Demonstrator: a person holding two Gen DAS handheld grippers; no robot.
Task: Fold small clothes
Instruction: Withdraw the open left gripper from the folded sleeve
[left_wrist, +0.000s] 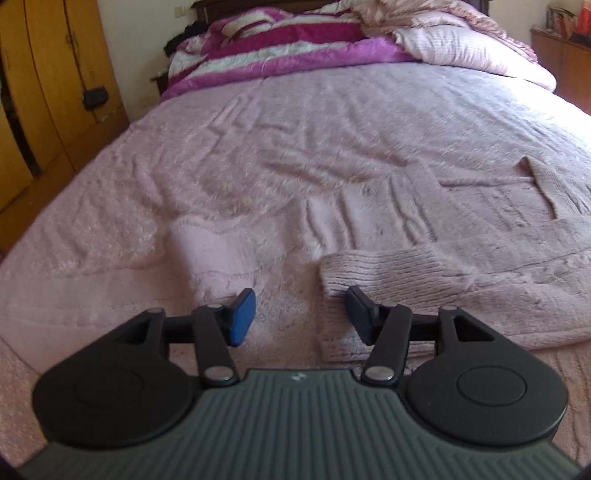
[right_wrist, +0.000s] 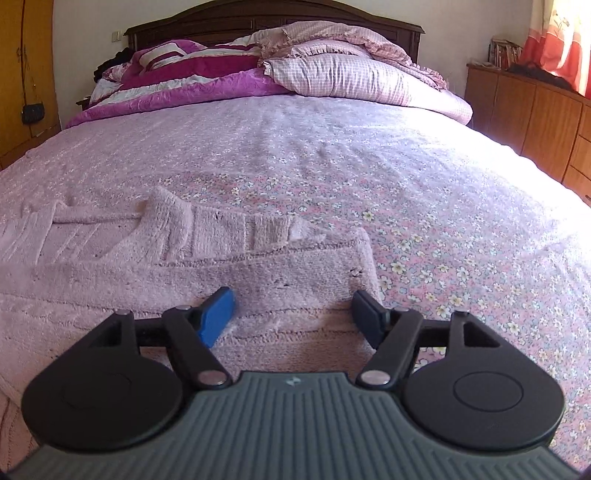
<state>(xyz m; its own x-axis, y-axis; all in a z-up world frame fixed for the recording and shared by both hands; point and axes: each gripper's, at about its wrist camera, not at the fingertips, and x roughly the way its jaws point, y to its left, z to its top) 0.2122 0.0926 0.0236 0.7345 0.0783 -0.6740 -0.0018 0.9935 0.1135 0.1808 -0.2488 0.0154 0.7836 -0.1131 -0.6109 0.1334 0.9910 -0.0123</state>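
A pale pink knitted sweater (left_wrist: 480, 236) lies flat on the bed, its ribbed sleeve cuff (left_wrist: 369, 267) folded across near the front. My left gripper (left_wrist: 301, 317) is open just in front of that cuff, with only the bed cover between its blue pads. In the right wrist view the same sweater (right_wrist: 184, 269) spreads to the left, its V collar (right_wrist: 166, 218) facing away. My right gripper (right_wrist: 293, 317) stands open low over the sweater's near right corner, nothing pinched between its fingers.
The bed has a pink flowered cover (right_wrist: 424, 206). A magenta striped blanket (right_wrist: 192, 77) and a checked pillow (right_wrist: 351, 77) are piled at the headboard. Yellow wardrobe doors (left_wrist: 40, 96) stand on the left, a wooden cabinet (right_wrist: 535, 114) on the right.
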